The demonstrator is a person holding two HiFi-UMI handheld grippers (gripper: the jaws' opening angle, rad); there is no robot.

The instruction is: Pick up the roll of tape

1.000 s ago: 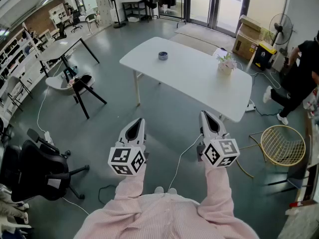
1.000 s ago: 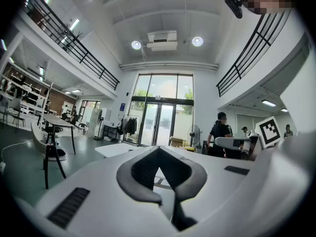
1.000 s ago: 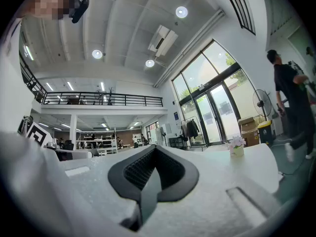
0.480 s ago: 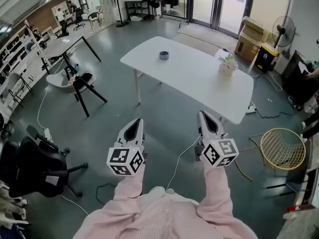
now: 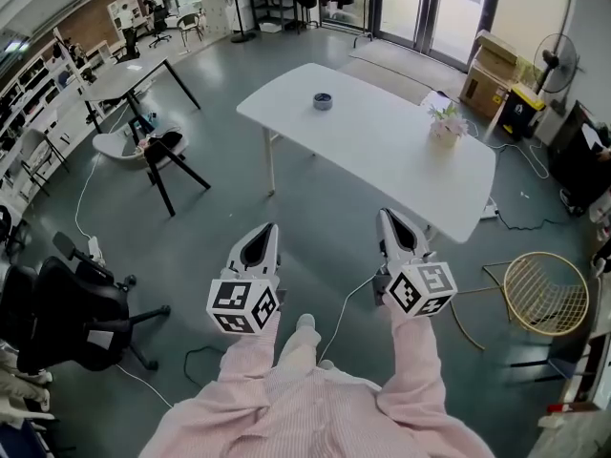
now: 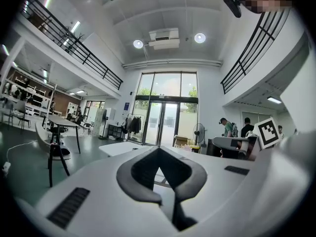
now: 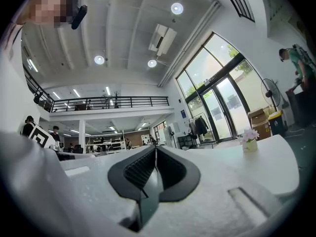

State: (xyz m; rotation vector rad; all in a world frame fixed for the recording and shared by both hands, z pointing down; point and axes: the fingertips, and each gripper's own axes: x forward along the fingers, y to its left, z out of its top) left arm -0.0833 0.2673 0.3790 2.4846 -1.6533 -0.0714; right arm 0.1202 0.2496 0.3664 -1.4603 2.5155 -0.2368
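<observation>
Tape roll [image 5: 323, 101] sat on the far left part of a white table [image 5: 382, 151], well apart from both grippers and untouched. The left gripper [image 5: 270, 227] was clenched on nothing, its tips meeting with only a hollow behind them in the left gripper view [image 6: 158, 148]. The right gripper [image 5: 387, 216] was likewise clamped empty, its ribbed pads [image 7: 140, 169] pressed together along one line. Both tools were held near the person, side by side above grey floor, on pink sleeves [image 5: 420, 351], each pointing toward the table. A small flower pot [image 5: 445, 127] stood at the table's right end. A dark folding chair [image 5: 170, 156] stood to the left, and a gold wire chair [image 5: 544, 292] to the right.
</observation>
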